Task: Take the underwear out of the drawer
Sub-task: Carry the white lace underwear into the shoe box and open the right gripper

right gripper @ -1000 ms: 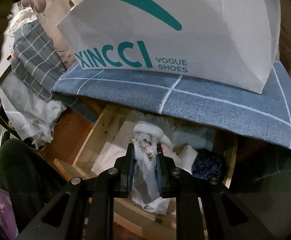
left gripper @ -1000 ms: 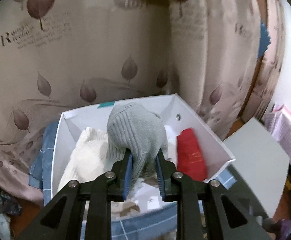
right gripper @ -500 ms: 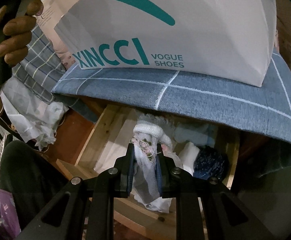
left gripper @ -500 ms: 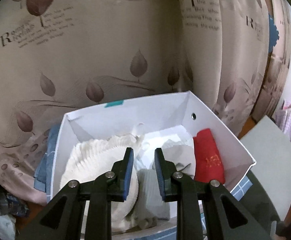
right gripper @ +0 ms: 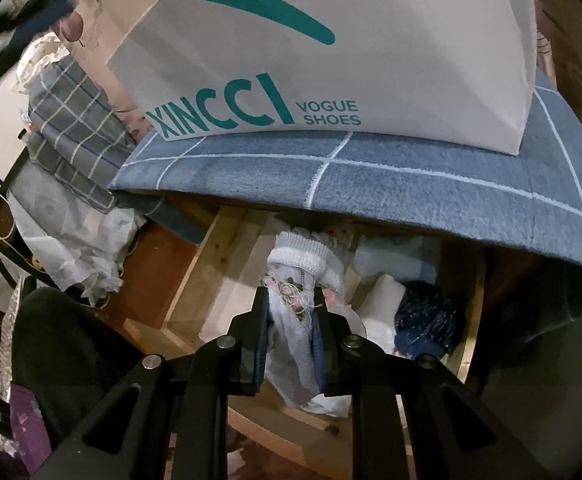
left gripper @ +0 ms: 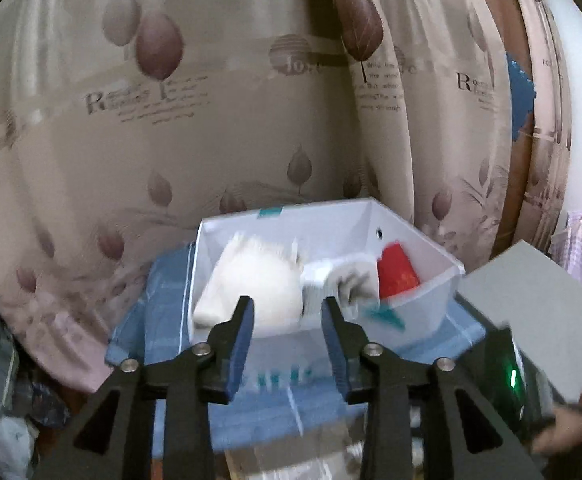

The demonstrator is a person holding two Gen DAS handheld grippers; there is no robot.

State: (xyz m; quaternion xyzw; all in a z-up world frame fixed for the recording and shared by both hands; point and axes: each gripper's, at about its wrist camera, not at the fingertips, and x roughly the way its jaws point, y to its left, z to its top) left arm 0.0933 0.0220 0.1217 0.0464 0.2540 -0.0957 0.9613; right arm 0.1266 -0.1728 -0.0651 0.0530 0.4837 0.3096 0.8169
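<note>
In the right wrist view my right gripper (right gripper: 291,300) is shut on a pale lacy piece of underwear (right gripper: 297,328) that hangs over the open wooden drawer (right gripper: 195,264). More folded pieces lie in the drawer, one dark blue (right gripper: 427,320). In the left wrist view my left gripper (left gripper: 287,312) is opening, with nothing between its fingers. It hangs in front of a white shoe box (left gripper: 411,236). The box holds white garments (left gripper: 259,280), a grey one (left gripper: 323,284) and a red one (left gripper: 397,270).
The shoe box (right gripper: 371,60) stands on a blue checked cloth (right gripper: 411,184) that covers the top above the drawer. A leaf-printed curtain (left gripper: 211,120) hangs behind it. A grey lid (left gripper: 531,320) lies to the right. Piled fabrics (right gripper: 71,132) sit left of the drawer.
My left gripper let go of the grey garment, which now lies in the box. It has drawn back from the box and its jaws have spread. The right gripper has kept still with its piece.
</note>
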